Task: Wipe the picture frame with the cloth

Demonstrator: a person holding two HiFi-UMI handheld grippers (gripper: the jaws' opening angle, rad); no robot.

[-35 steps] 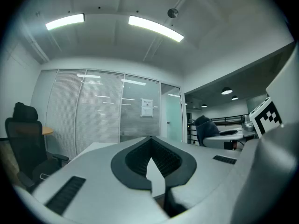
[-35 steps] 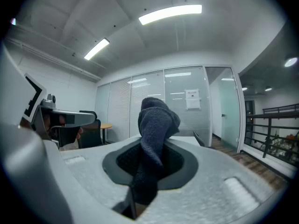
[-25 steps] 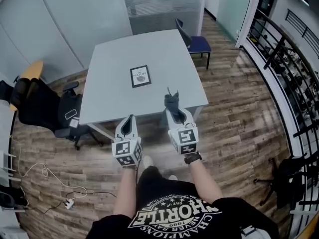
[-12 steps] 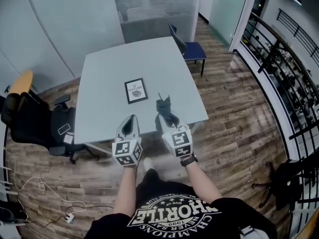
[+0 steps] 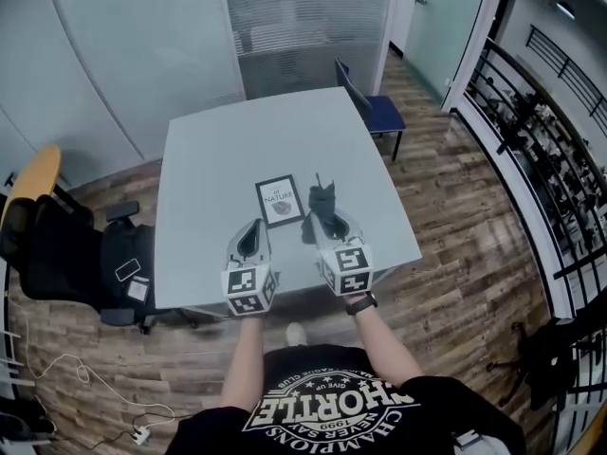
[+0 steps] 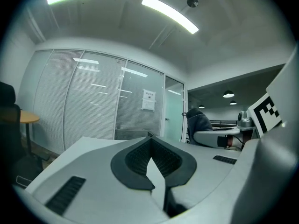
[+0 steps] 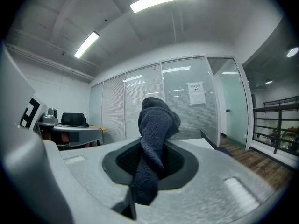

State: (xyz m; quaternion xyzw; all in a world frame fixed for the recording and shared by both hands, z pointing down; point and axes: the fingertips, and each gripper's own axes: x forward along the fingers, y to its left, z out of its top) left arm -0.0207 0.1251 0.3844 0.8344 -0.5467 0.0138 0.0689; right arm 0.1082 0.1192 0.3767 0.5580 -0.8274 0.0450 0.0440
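Note:
The picture frame [image 5: 280,200], black-edged with a white print, lies flat near the middle of the grey table [image 5: 209,169]. My right gripper [image 5: 323,218] is shut on a dark grey cloth [image 5: 321,200], which sticks up out of the jaws just right of the frame. In the right gripper view the cloth [image 7: 156,125] hangs bunched between the pads of the right gripper [image 7: 155,148]. My left gripper [image 5: 254,224] is held over the table's near part, just short of the frame's left corner. Its jaws are shut with nothing in them, as the left gripper view shows for the left gripper [image 6: 150,146].
A blue chair [image 5: 373,102] stands at the table's far right corner. A black office chair [image 5: 71,249] and a round wooden table [image 5: 33,173] are at the left. A black railing [image 5: 541,159] runs along the right, glass walls at the back.
The person has stepped up to the table. Both grippers have gone from in front of its near edge to over its top, with the cloth now beside the frame.

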